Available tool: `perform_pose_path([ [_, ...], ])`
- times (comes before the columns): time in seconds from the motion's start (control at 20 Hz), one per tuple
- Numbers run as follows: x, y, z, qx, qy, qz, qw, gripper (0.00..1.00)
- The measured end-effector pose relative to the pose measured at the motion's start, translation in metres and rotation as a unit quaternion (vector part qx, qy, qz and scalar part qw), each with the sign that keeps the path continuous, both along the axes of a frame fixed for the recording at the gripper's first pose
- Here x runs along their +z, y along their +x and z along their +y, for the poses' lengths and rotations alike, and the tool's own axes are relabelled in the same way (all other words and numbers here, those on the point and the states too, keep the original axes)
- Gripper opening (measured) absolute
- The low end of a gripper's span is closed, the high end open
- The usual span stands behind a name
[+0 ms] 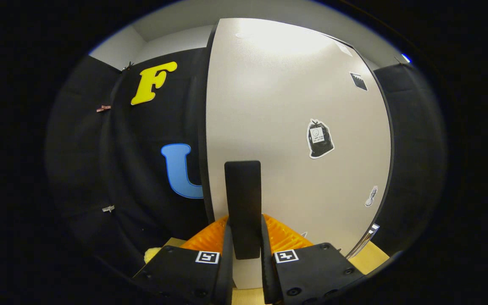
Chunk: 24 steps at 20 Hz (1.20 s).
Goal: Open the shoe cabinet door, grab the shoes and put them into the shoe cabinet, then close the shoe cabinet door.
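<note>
The white shoe cabinet door (278, 106) stands close ahead, with a black rim and a few stickers on its face. Its black upright handle (242, 186) runs down between my two fingers. My gripper (246, 222) is shut on that handle, one finger pressing on each side of its lower part. A small pale yellow fuzzy thing (151, 254), perhaps part of a shoe, peeks out low beside the left finger; most of it is hidden.
A metal hinge or bracket (369, 239) shows at the door's lower right edge. A light wooden surface (373, 259) lies below the door. Black booth cloth (100, 169) hangs to the left and right of the door.
</note>
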<state>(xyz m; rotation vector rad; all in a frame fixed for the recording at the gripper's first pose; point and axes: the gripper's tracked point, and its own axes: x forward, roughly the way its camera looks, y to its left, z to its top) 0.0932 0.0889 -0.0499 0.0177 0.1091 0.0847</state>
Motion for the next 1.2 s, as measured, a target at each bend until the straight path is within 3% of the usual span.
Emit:
perform_pose_path([
  [0.85, 0.010, -0.109, -0.064, 0.097, 0.011, 0.017, 0.995, 0.32],
  [1.2, 0.015, -0.143, -0.108, 0.116, 0.025, 0.022, 0.993, 0.32],
])
